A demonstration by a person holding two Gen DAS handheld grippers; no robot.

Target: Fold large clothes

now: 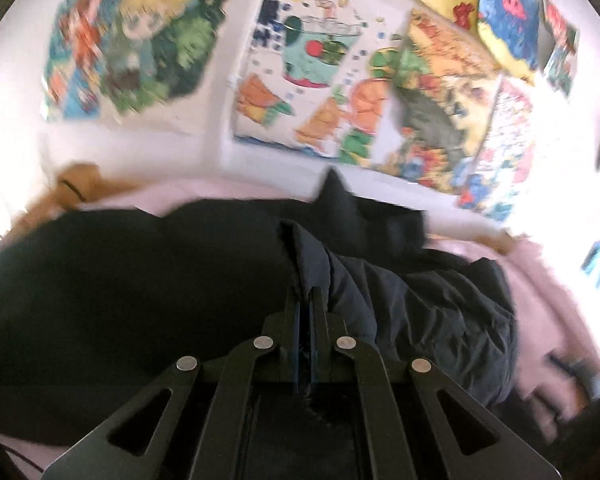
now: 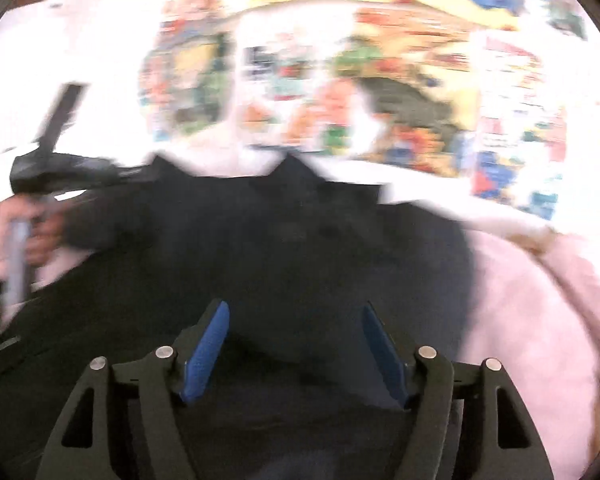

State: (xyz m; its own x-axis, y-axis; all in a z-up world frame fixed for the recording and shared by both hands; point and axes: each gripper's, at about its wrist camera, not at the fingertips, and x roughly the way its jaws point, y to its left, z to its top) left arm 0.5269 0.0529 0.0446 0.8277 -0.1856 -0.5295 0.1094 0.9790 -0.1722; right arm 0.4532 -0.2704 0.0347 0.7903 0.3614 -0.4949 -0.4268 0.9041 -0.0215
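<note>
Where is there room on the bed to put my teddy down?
The bare pink bedcover right of the black garment is free. A thin pink strip runs between the garment and the wall. The middle is crowded: the left gripper pinches a fold there.

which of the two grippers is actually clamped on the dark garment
The left gripper: its fingers are pressed together with a fold of the dark garment pinched between them. The right gripper is wide open above the cloth, holding nothing.
</note>
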